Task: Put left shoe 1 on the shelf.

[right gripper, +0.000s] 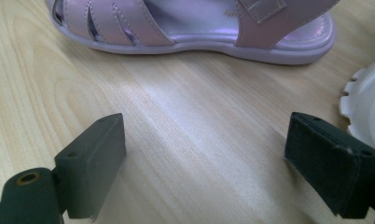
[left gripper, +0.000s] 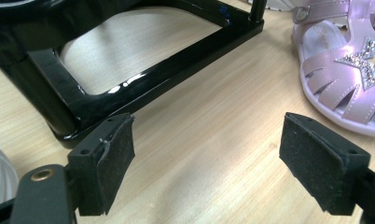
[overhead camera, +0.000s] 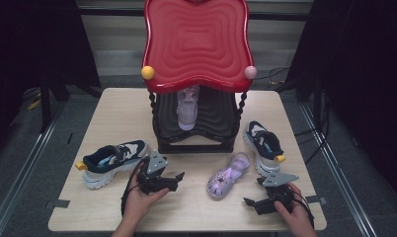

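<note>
On the wooden table (overhead camera: pixel 112 113) a pink sandal (overhead camera: pixel 228 175) lies at the centre's five o'clock, toe towards the person, just in front of the black shoe rack (overhead camera: pixel 196 138) with its red wavy top. The left gripper (overhead camera: pixel 176 178) sits at the sandal's nine o'clock, near it but apart, jaws spread wide with only bare tabletop between them; in the left gripper view the sandal (left gripper: pixel 344 70) lies at two o'clock, beyond the right-hand pad. The right gripper (overhead camera: pixel 251 201) rests at the sandal's four o'clock, low by the table's near edge, jaws likewise wide apart and gripping nothing; in its own view the sandal's side (right gripper: pixel 195 28) runs across at twelve o'clock. A second pink sandal (overhead camera: pixel 188 106) stands on the rack's lower shelf. One navy-and-white sneaker (overhead camera: pixel 112 163) lies at the rack's eight o'clock, another (overhead camera: pixel 263 145) at its four o'clock.
</note>
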The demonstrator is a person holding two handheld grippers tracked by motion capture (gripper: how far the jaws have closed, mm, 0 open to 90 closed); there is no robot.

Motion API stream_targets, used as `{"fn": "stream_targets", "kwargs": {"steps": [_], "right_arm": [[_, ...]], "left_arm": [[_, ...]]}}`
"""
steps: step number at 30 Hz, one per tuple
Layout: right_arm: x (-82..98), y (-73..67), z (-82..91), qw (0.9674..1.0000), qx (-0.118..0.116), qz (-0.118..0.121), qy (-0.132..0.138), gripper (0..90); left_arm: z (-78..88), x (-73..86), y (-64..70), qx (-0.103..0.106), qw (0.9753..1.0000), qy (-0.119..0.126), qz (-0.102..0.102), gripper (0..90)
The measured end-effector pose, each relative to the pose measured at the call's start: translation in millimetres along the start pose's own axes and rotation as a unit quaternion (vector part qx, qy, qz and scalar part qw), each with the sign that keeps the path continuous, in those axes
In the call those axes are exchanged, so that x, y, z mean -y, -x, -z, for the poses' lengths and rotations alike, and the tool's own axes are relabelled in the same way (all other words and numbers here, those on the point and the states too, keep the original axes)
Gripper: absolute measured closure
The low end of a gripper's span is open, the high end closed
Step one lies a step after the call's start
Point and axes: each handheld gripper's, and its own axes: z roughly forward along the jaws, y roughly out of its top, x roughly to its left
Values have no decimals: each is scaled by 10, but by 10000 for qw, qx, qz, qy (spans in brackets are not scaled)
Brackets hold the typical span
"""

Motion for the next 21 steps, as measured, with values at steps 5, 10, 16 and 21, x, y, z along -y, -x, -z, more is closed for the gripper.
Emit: {"fn": "stream_targets", "kwargs": {"steps": [5, 10, 16, 21], "right_arm": [[-1, -6, -1, 10000, 39, 12, -12, 113], [-1, -6, -1, 10000, 43, 10, -17, 111], [-1, -6, -1, 10000, 44, 8, -19, 111], [0, -7, 0, 10000, 53, 0, -17, 111]], "left_arm": [[13, 70, -14, 71, 9998, -163, -101, 176], [30, 184, -34, 156, 9990, -365, -190, 176], [59, 278, -50, 217, 9985, -465, -216, 176], [73, 334, -76, 177, 9983, -509, -217, 176]]}}
